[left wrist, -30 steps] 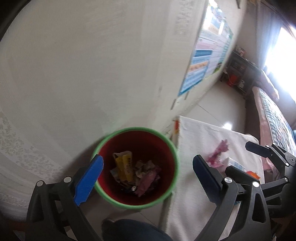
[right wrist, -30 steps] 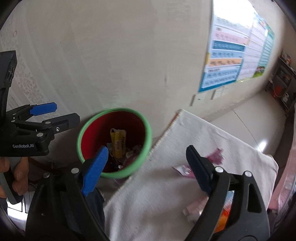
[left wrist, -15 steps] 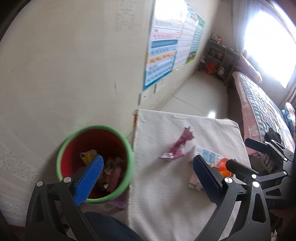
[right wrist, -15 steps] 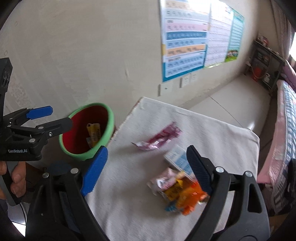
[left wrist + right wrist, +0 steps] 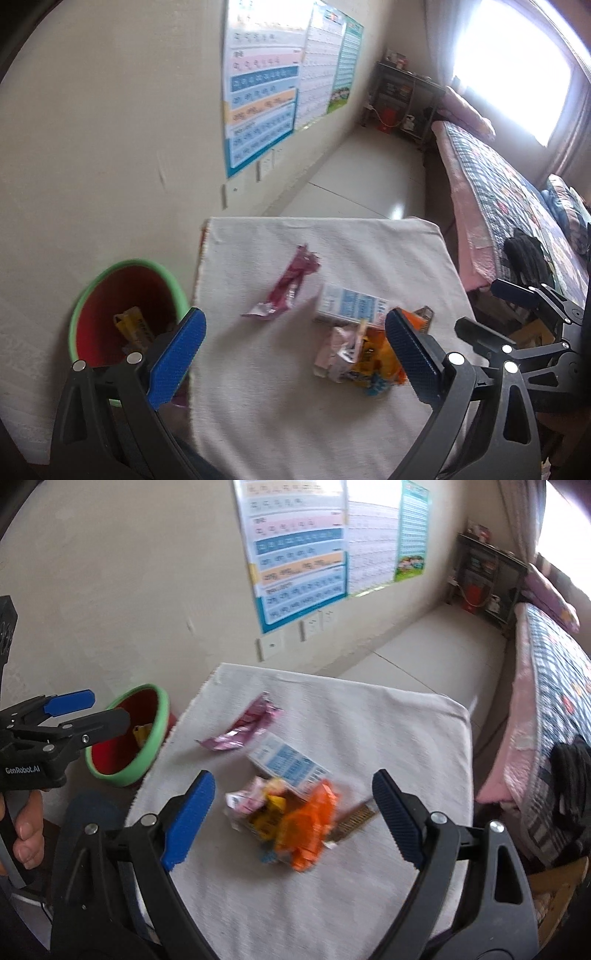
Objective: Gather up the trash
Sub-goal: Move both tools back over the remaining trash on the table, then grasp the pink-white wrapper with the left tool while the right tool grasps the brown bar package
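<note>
**Wrappers on the cloth, bin beside it**

Both grippers, left and right, hover with fingers spread wide, empty. A maroon wrapper, blue-white carton and orange packet lie on the cloth-covered surface; the red bin stands beside it.

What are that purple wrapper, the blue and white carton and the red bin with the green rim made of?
The purple wrapper looks like thin plastic or foil film: it is crinkled and catches the light. The blue and white carton seems to be printed cardboard, with flat faces and straight edges. The red bin looks like moulded plastic, smooth and evenly coloured, though blur leaves this open.
</note>
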